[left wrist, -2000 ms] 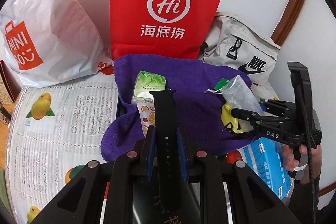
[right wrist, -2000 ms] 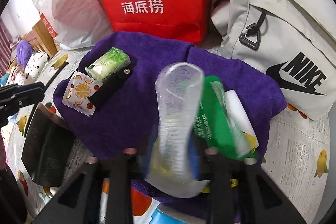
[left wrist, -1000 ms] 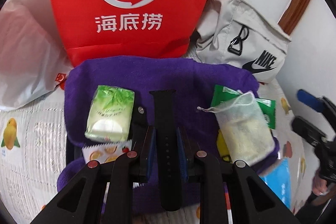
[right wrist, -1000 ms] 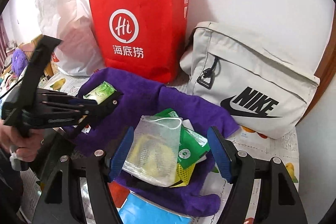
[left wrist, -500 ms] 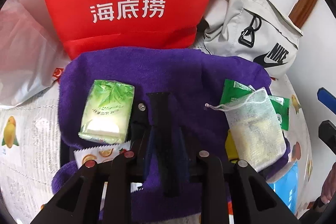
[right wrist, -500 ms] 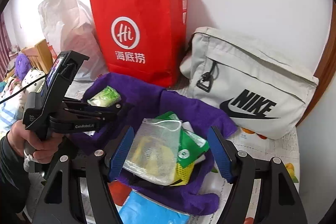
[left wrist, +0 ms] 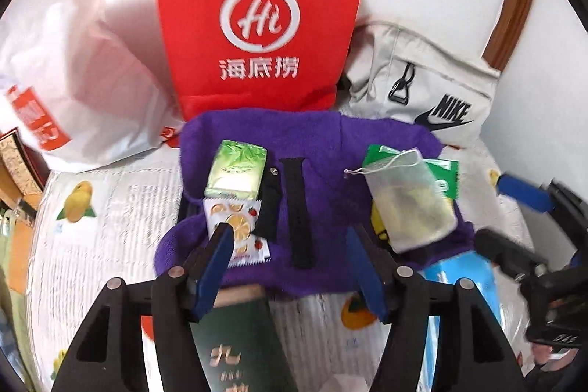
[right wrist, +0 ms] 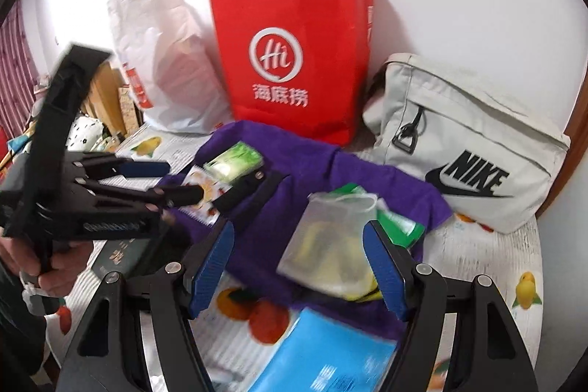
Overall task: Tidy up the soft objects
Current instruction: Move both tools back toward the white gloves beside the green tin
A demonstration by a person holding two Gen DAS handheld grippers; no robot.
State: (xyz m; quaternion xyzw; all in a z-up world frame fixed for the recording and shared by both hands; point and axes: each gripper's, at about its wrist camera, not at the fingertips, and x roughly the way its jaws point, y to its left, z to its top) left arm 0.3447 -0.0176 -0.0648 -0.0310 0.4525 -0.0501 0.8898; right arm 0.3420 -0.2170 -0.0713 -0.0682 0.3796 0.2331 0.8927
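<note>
A purple towel [left wrist: 330,142] [right wrist: 294,179] lies on the table. On it are a green tissue pack [left wrist: 237,169] [right wrist: 235,161], a fruit-print sachet [left wrist: 239,226], a black watch strap [left wrist: 299,208] and a second black strap [left wrist: 270,204] on the left side. A clear mesh pouch [left wrist: 411,204] [right wrist: 330,245] lies on green packets [left wrist: 446,177] on the right side. My left gripper [left wrist: 290,267] is open and empty, just short of the strap. My right gripper [right wrist: 299,267] is open and empty, near the pouch.
A red paper bag [left wrist: 261,21] [right wrist: 294,54], a white plastic bag [left wrist: 73,68] and a grey Nike bag [left wrist: 422,94] [right wrist: 470,149] stand behind the towel. A blue pack [right wrist: 323,351] and a dark green booklet [left wrist: 235,344] lie at the table's front.
My left gripper has opened, let go of the black watch strap on the towel and pulled back. My right gripper earlier released the mesh pouch and drew back.
</note>
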